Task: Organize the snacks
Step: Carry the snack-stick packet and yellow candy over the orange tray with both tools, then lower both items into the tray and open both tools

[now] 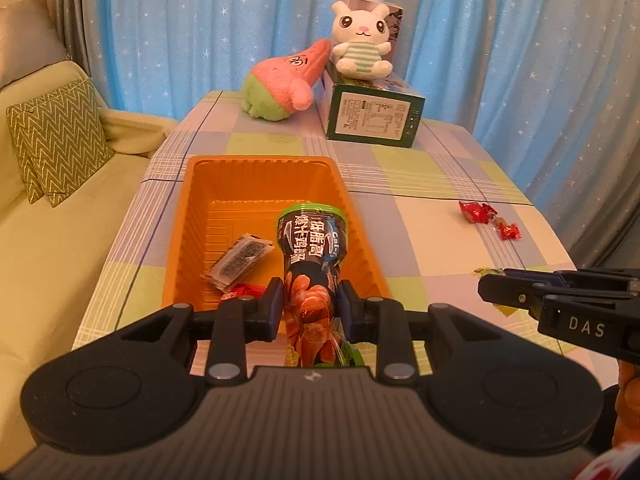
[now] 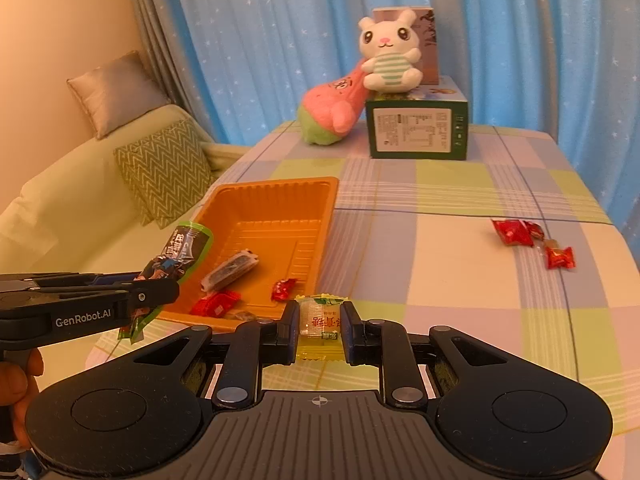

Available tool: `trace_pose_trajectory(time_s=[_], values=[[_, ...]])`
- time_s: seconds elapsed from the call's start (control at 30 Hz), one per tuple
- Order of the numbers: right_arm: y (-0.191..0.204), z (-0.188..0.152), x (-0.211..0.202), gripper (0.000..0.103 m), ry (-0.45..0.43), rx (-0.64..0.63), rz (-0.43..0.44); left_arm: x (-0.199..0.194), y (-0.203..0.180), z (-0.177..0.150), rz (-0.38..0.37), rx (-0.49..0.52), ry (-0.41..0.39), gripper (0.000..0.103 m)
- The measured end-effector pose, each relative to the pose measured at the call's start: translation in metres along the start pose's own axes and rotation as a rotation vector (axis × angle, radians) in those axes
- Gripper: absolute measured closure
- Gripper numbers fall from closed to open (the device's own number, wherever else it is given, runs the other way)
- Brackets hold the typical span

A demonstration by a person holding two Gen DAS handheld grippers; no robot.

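Since the ribbed orange plastic tray (image 1: 256, 184) on the checked worktop (image 2: 460, 240) collects snacks, the left hand-held gripper (image 1: 310, 306) clamps a dark foil snack packet (image 1: 312, 256) above it, while the right hand-held gripper (image 2: 320, 326) pinches a small yellow-green wrapped candy (image 2: 320, 322) just beside its near rim.

Blue starry curtains (image 1: 200, 40), pale green sofa (image 1: 52, 248) (chevron cushion (image 1: 60, 144)), checked tablecloth (image 2: 460, 280)

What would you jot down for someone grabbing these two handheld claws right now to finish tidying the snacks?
Left gripper: shut on a long dark snack pack, held over the orange tray.
Right gripper: shut on a small yellow-green snack packet, near the tray's front edge.
Done: a grey sachet and a few red candies lie in the tray.
Left: drop both held snacks in, then collect the red candies on the tablecloth to the right.
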State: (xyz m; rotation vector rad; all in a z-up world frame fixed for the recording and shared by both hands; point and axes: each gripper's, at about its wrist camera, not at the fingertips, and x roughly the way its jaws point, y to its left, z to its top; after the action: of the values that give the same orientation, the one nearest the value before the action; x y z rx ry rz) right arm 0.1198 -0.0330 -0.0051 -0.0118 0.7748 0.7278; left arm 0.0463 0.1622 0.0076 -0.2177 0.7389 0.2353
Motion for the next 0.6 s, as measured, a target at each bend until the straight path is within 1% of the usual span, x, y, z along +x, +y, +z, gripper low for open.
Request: trace_pose_trajectory(time_s=[0.27,0.6], values=[[0.009,0.012,0.029,0.082,0.011,-0.019,0.029,0.02,0.019,0.01,0.018,-0.005,0.017,0.077],[0.017,0.028,0.079,0.081,0.036,-0.023,0.057,0.06,0.04,0.023,0.019,0.002,0.061,0.077]])
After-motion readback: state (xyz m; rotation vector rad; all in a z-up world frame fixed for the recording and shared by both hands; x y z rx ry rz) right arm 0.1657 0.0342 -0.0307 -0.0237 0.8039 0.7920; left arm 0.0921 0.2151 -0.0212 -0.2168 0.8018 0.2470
